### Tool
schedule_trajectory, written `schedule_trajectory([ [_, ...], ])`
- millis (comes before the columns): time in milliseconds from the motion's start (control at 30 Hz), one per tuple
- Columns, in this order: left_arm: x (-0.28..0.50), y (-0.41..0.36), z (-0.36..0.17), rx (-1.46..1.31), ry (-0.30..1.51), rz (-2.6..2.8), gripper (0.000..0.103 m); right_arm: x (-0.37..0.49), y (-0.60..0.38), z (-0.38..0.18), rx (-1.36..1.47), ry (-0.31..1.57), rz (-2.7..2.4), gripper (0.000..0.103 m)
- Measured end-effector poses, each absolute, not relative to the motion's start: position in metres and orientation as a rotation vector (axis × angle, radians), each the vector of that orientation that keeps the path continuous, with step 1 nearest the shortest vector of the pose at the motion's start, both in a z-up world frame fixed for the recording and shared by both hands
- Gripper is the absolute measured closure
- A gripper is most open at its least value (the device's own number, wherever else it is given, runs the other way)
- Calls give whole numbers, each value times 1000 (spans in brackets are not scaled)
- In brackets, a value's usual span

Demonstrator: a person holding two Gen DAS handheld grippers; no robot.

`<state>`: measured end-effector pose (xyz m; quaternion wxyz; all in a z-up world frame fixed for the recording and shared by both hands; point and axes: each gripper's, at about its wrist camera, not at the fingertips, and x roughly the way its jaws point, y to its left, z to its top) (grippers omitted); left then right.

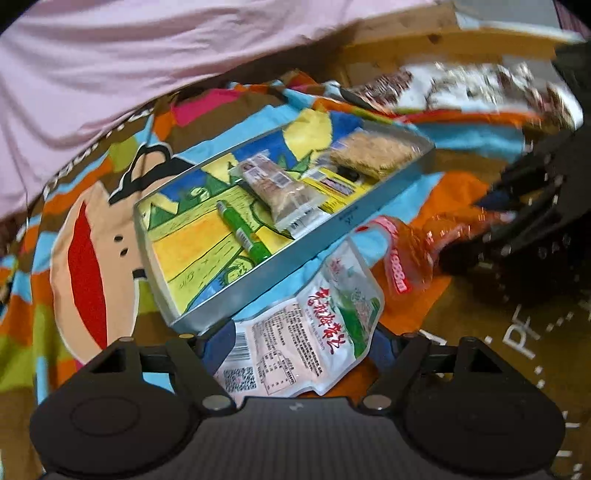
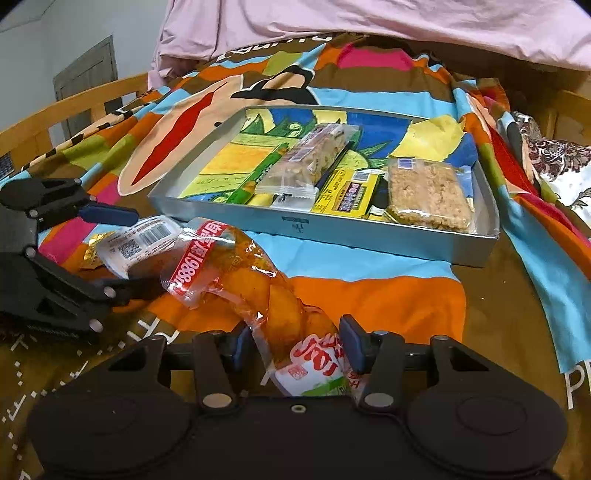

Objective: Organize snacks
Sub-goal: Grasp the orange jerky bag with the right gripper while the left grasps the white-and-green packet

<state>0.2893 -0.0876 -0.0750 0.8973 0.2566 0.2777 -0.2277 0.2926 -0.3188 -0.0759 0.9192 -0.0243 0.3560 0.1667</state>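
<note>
A shallow metal tray [image 2: 369, 236] with a painted bottom lies on the colourful bedspread; in the left wrist view the tray [image 1: 314, 240] holds a green tube [image 1: 243, 230], a clear-wrapped nut bar [image 1: 284, 192], a yellow pack [image 1: 340, 184] and a rice cracker block [image 1: 373, 153]. My left gripper [image 1: 306, 350] is shut on a white seaweed snack packet [image 1: 317, 332], just in front of the tray. My right gripper [image 2: 295, 349] is shut on an orange fried-twist bag [image 2: 258, 291], also seen blurred in the left wrist view [image 1: 410, 243]. The left gripper shows at the left of the right wrist view [image 2: 122, 251].
A pink quilt [image 2: 369, 26] lies bunched behind the tray. A wooden bed rail [image 2: 66, 107] runs along the left. A patterned cloth [image 2: 554, 166] lies at the right. A small gold wrapper [image 2: 92, 247] lies under the left gripper.
</note>
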Motion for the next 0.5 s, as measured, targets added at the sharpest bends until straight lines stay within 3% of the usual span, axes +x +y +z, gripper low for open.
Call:
schedule_trajectory([
  [300,300,-107,-96,627,563,-325,1,303,-334,-81,62,741,292,53],
  [500,304,-94,-97,555,593,-261,0,302,-331,-82,53,739,296,53],
])
